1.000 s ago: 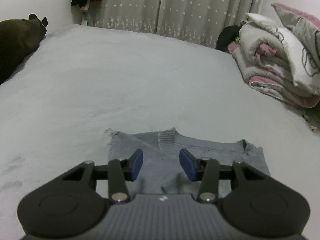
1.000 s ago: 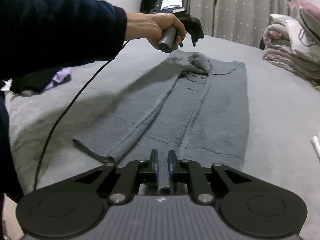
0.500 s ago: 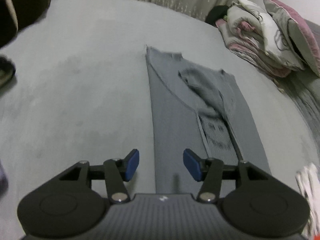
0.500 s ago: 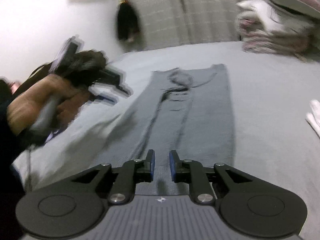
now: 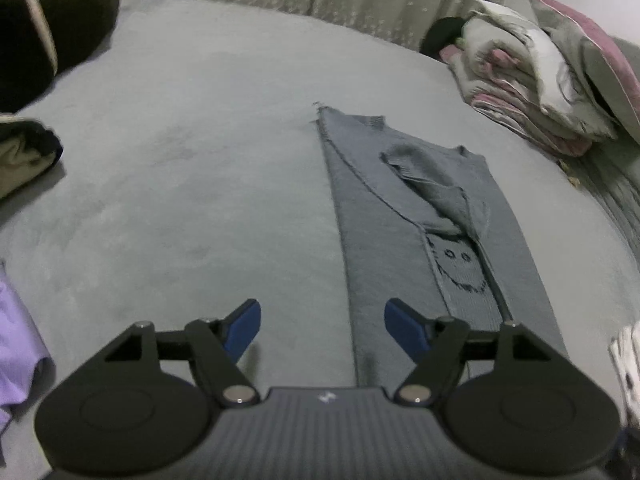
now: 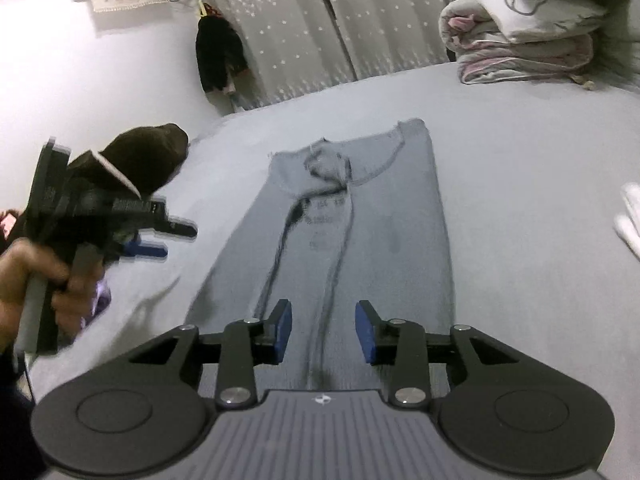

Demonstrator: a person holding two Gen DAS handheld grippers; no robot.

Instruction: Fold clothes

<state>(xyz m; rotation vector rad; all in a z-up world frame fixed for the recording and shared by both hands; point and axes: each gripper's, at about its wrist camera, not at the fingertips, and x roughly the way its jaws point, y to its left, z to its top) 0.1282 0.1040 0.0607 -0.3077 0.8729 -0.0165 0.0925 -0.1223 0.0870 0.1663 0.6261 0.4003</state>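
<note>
The left gripper (image 5: pixel 322 331) is spread wide, its blue pads (image 5: pixel 242 328) well apart with nothing between them; it holds nothing and hangs over the bed (image 5: pixel 192 168), with the left edge of the sweater (image 5: pixel 384 216) running up through the gap, nearer the right pad. The right gripper (image 6: pixel 323 330) is also parted, though less widely, and is empty; it hovers above the near end of the sweater (image 6: pixel 384 240), and whether its pads (image 6: pixel 282 330) touch the knit cannot be told. The grey sweater lies flat and lengthwise on the bed (image 6: pixel 520 184) as a long narrow strip, both sides turned in toward the middle so that two seams run along its length. A sleeve (image 5: pixel 436 192) is bunched near the collar end, and just below it, in the left wrist view, a knitted smiley face (image 5: pixel 460 268) shows between the folded edges. In the right wrist view the left gripper (image 6: pixel 160 240) appears blurred at the left, off the sweater and over bare bed, gripped by the person's hand (image 6: pixel 44 284). A stack of folded bedding (image 5: pixel 540 76) sits at the far right of the bed, well apart from the sweater, a dark plush toy (image 5: pixel 60 28) lies at the far left, and a purple garment (image 5: pixel 16 352) lies at the near left edge. A curtain (image 6: pixel 320 28) hangs behind the bed.
</note>
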